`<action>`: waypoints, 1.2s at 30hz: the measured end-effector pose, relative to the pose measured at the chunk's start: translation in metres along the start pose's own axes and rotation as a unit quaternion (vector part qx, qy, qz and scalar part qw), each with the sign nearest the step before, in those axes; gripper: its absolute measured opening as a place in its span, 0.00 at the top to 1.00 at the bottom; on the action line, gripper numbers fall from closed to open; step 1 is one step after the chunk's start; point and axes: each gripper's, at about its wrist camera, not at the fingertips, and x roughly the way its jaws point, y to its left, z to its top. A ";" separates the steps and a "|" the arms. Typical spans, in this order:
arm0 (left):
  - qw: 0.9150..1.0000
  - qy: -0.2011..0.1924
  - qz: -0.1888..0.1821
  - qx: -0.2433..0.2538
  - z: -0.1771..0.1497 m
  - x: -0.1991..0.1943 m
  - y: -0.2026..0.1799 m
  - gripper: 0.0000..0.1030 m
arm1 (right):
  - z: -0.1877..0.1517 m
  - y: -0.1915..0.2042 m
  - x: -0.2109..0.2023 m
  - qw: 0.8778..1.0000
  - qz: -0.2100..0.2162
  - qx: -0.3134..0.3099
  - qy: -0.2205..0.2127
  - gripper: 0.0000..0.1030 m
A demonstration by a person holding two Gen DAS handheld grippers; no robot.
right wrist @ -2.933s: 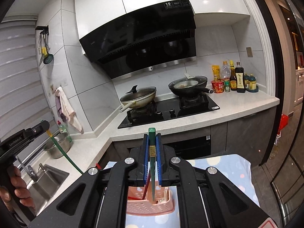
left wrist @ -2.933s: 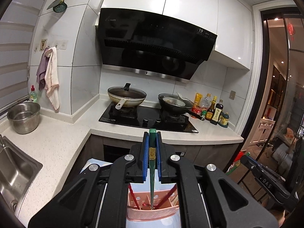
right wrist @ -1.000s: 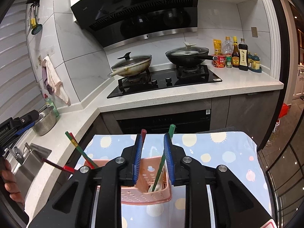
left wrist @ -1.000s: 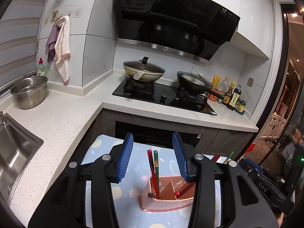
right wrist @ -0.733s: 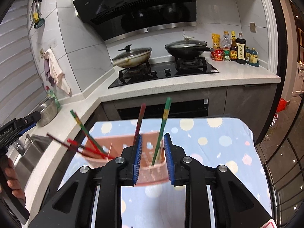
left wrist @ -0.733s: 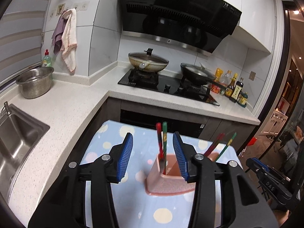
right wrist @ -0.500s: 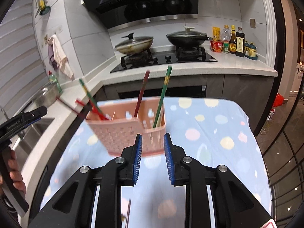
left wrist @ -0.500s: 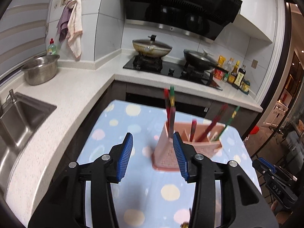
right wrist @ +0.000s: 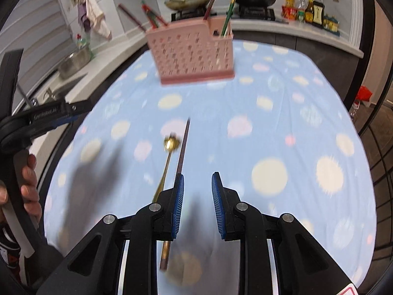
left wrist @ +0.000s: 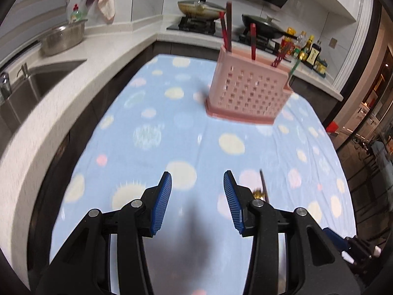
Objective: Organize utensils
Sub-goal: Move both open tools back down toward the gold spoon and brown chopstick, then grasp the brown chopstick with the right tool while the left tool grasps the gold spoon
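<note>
A pink perforated utensil holder (left wrist: 248, 93) stands at the far side of the blue dotted tablecloth (left wrist: 152, 132); it also shows in the right wrist view (right wrist: 194, 54). Several red and green chopsticks (left wrist: 227, 29) stand in it. A gold spoon (right wrist: 167, 162) and a dark chopstick (right wrist: 183, 147) lie on the cloth, just left of my right gripper (right wrist: 196, 196), which is open and empty. In the left wrist view the spoon (left wrist: 259, 193) lies right of my left gripper (left wrist: 196, 196), open and empty.
A white counter (left wrist: 61, 93) with a sink (left wrist: 32, 86) and steel bowl (left wrist: 62, 38) runs along the left. A stove with two pans (left wrist: 201, 7) is behind. Sauce bottles (left wrist: 309, 51) stand at the back right. The other hand-held gripper (right wrist: 36, 120) is at left.
Both grippers let go of the green chopsticks, opened, and drew back and down from the holder toward the near side of the cloth. The spoon and dark chopstick came into view.
</note>
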 end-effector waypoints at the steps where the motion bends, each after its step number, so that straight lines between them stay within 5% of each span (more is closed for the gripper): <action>1: 1.000 0.008 0.000 0.000 -0.009 0.000 0.000 0.59 | -0.010 0.003 0.002 1.000 0.003 -0.003 0.009 0.77; 14: 0.997 0.076 0.016 0.006 -0.086 0.006 0.005 0.59 | -0.057 0.030 0.017 0.998 0.023 -0.033 0.056 0.77; 36: 0.995 0.094 0.014 0.018 -0.098 0.011 -0.003 0.55 | -0.058 0.018 0.022 0.998 0.001 -0.016 0.054 0.93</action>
